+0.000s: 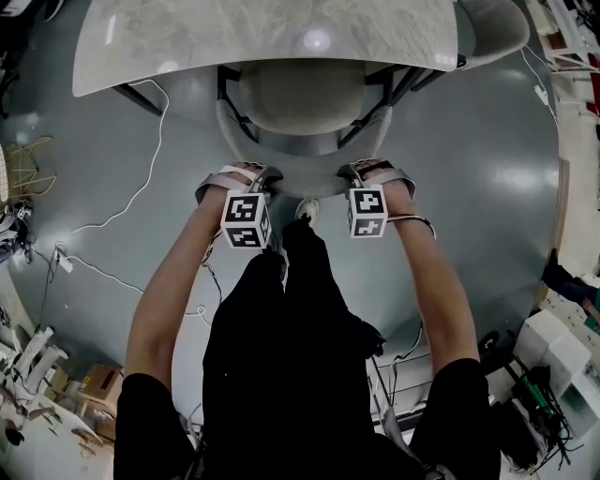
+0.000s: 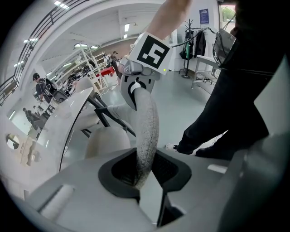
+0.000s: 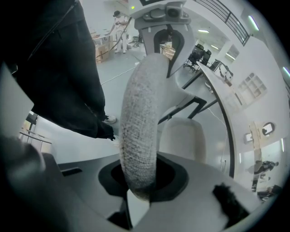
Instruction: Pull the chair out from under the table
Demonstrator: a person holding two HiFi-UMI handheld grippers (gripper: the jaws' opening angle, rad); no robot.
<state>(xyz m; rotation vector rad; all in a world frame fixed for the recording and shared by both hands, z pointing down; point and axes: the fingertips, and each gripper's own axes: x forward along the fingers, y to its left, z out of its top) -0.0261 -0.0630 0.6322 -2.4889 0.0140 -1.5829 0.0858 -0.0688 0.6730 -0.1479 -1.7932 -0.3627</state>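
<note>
A grey upholstered chair (image 1: 300, 94) stands with its seat partly under the pale marble table (image 1: 262, 37). Its curved backrest rim (image 1: 305, 180) faces me. My left gripper (image 1: 255, 178) is shut on the left end of that rim and my right gripper (image 1: 367, 174) on the right end. In the left gripper view the fabric rim (image 2: 147, 131) runs up from between the jaws of the left gripper (image 2: 145, 174) to the other gripper. In the right gripper view the rim (image 3: 140, 118) fills the jaws of the right gripper (image 3: 140, 181).
A second chair (image 1: 492, 28) sits at the table's far right corner. White cables (image 1: 141, 187) trail over the grey floor on the left. The person's dark-trousered legs (image 1: 291, 309) and a shoe (image 1: 307, 208) stand just behind the chair. Boxes and clutter (image 1: 56, 375) line the room's edges.
</note>
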